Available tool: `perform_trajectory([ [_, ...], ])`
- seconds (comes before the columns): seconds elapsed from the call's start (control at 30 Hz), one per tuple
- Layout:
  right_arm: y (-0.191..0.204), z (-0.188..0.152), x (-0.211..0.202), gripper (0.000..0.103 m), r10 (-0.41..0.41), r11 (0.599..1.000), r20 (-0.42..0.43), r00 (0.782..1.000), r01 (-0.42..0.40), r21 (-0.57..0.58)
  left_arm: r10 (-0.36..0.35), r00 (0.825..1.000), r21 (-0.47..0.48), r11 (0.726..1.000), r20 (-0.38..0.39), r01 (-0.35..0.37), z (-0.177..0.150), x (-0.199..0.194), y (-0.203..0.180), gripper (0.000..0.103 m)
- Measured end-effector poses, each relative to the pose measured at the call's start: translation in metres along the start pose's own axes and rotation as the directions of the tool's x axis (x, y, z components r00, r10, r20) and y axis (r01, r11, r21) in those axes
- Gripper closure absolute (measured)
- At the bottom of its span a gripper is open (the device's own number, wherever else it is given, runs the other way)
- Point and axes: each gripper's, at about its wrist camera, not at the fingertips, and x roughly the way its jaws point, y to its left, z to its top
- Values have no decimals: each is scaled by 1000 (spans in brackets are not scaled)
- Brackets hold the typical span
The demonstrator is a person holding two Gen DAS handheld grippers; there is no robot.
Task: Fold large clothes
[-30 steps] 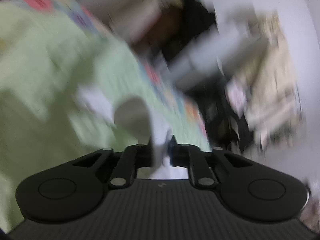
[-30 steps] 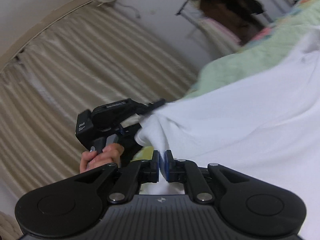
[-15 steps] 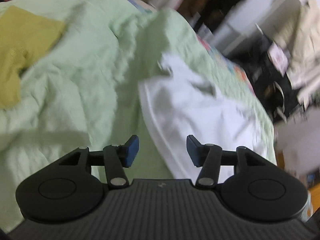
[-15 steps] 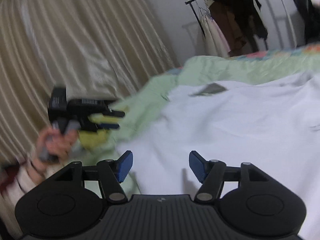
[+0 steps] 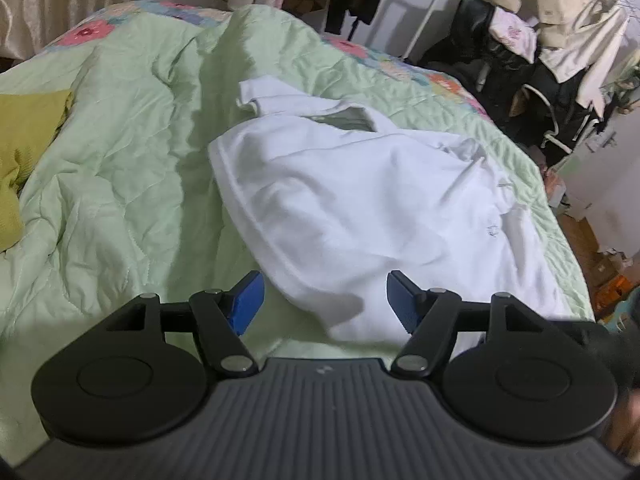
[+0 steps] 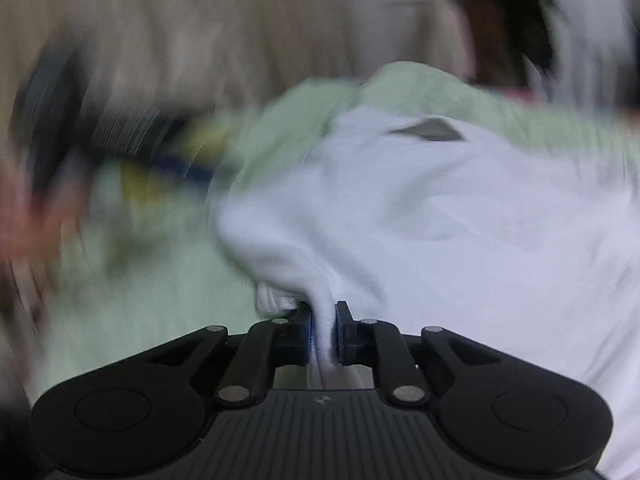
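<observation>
A large white garment [image 5: 360,200] lies crumpled on the green quilt [image 5: 112,184], its grey-lined neck opening toward the far side. My left gripper [image 5: 324,304] is open and empty, hovering just above the garment's near edge. In the blurred right wrist view my right gripper [image 6: 323,334] is shut on a pinched fold at the near left corner of the white garment [image 6: 460,216]. The left gripper [image 6: 100,136] shows there as a dark blur at the left.
A yellow-green cloth [image 5: 24,152] lies on the quilt at the left. A rack of hanging clothes [image 5: 560,32] and dark items stand beyond the bed's right side. Beige curtains [image 6: 200,32] hang behind the bed.
Both grippers let go of the white garment half a second ago. The right gripper has since closed on its near corner. The left gripper stays open and has steadied above the garment.
</observation>
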Motion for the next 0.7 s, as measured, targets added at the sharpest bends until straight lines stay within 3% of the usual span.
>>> perform_trajectory([
  [0.07, -52, 3, -3, 91, 90, 953, 79, 993, -109, 284, -25, 1000, -13, 1000, -18, 25, 0, 4, 0, 27],
  [0.1, -77, 3, -4, 91, 117, 902, 115, 987, -154, 403, -35, 999, -25, 999, -36, 34, -2, 9, -1, 27],
  [0.13, -90, 3, -5, 87, 97, 881, 129, 987, -146, 450, -39, 998, -33, 999, -53, 38, -4, 13, 0, 27],
  [0.17, -96, 2, -7, 82, 47, 888, 128, 991, -100, 448, -41, 997, -39, 999, -68, 39, -5, 17, 0, 27],
  [0.23, -103, 0, -10, 50, -71, 904, 116, 991, 15, 427, -37, 995, -45, 998, -90, 33, -8, 22, 1, 27],
  [0.33, -93, -7, -19, 47, -156, 934, 132, 979, 102, 342, -25, 995, -43, 999, -93, 21, -10, 25, 1, 25],
  [0.47, -77, -17, -32, 47, -87, 971, 188, 978, 41, 234, -23, 995, -42, 999, -94, 19, -10, 25, -1, 23],
  [0.57, -51, -23, -40, 56, -149, 989, 183, 972, 143, 46, -17, 995, -46, 999, -97, 13, -11, 25, -1, 22],
  [0.63, -40, -28, -53, 94, -196, 977, 159, 968, 206, -47, -19, 994, -37, 999, -104, 16, -6, 25, 3, 22],
  [0.7, -36, -30, -54, 94, -200, 978, 161, 966, 207, -25, -69, 993, -47, 997, -93, 65, -4, 22, 0, 22],
])
